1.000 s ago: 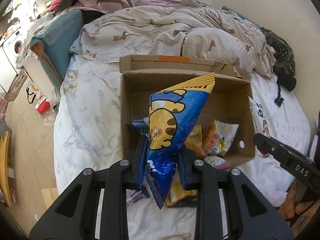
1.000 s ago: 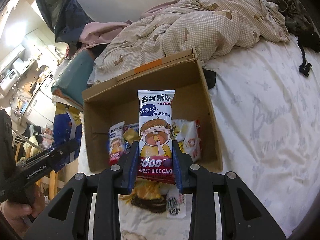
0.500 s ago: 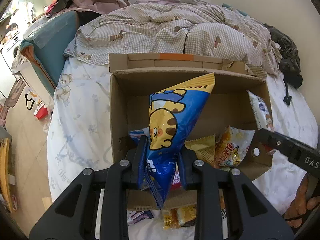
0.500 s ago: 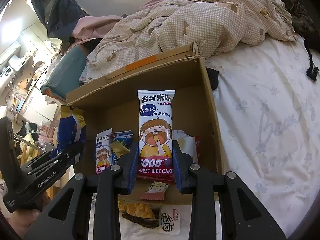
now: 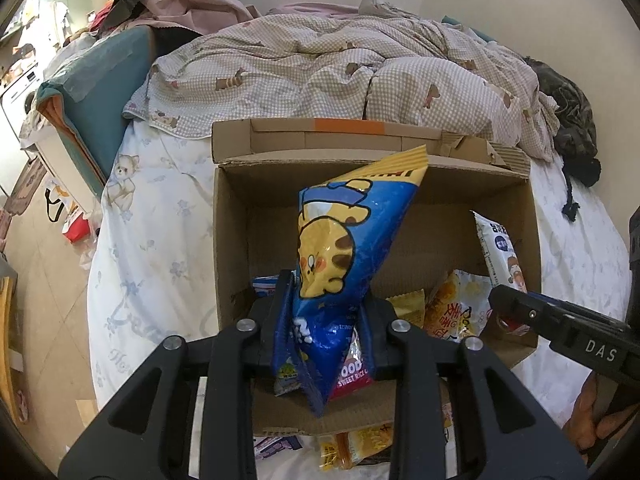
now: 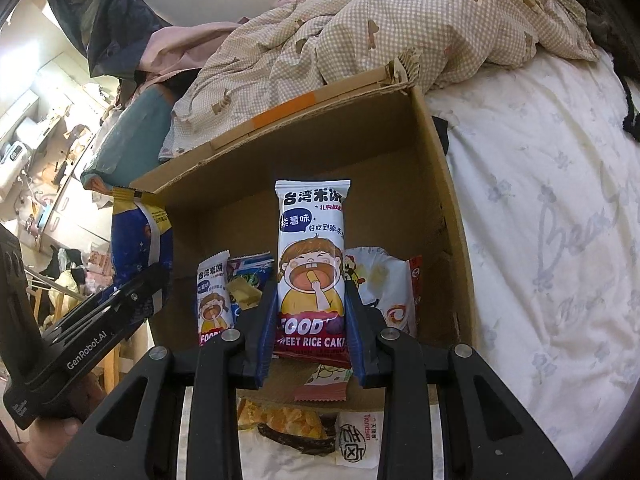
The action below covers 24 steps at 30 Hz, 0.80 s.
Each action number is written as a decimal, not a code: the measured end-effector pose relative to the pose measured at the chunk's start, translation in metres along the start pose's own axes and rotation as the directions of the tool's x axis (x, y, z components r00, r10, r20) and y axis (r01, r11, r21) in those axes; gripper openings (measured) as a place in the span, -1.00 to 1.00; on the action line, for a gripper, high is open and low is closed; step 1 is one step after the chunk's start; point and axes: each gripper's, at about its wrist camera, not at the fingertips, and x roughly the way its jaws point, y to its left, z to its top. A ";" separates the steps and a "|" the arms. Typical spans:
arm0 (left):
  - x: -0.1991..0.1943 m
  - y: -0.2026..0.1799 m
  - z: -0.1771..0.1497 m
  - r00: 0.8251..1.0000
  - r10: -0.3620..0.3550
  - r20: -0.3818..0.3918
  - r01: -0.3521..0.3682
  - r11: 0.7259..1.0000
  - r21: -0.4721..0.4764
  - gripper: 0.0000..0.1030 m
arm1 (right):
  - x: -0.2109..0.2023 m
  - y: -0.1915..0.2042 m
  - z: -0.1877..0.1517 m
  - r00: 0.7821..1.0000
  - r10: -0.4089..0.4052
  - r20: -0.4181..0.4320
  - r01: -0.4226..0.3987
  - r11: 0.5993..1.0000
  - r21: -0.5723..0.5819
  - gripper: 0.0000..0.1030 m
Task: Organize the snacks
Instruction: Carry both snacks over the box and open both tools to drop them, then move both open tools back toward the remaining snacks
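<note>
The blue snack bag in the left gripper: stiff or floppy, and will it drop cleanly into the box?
The blue snack bag looks puffy and probably light: it stands up above the left gripper unsupported. Its glossy film seems slippery, so it may slide out fast. The crumpled lower end looks soft; it will likely topple sideways in the cardboard box.

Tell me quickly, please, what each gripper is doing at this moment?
Left gripper: jaws just eased slightly wider, blue snack bag still gripped between them over the cardboard box.
Right gripper: shut on the rice cake packet.
</note>
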 end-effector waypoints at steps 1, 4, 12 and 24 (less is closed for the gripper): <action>0.000 0.000 0.000 1.000 -0.003 -0.001 0.003 1.000 -0.003 -0.38 | -0.001 0.000 0.000 1.000 0.003 0.002 -0.003 1.000 0.004 -0.36; -0.003 0.002 0.000 1.000 -0.010 0.006 0.011 1.000 -0.013 0.15 | 0.000 -0.003 0.003 1.000 0.018 -0.001 -0.018 1.000 0.020 -0.32; -0.011 0.005 -0.002 0.999 -0.037 0.030 0.038 0.999 -0.030 0.61 | -0.001 -0.010 0.003 1.000 -0.003 0.001 0.003 0.997 0.071 0.54; -0.022 0.006 -0.004 0.997 -0.044 0.069 0.046 0.999 -0.027 0.61 | -0.010 -0.002 0.005 0.999 -0.009 0.034 0.008 1.000 0.030 0.54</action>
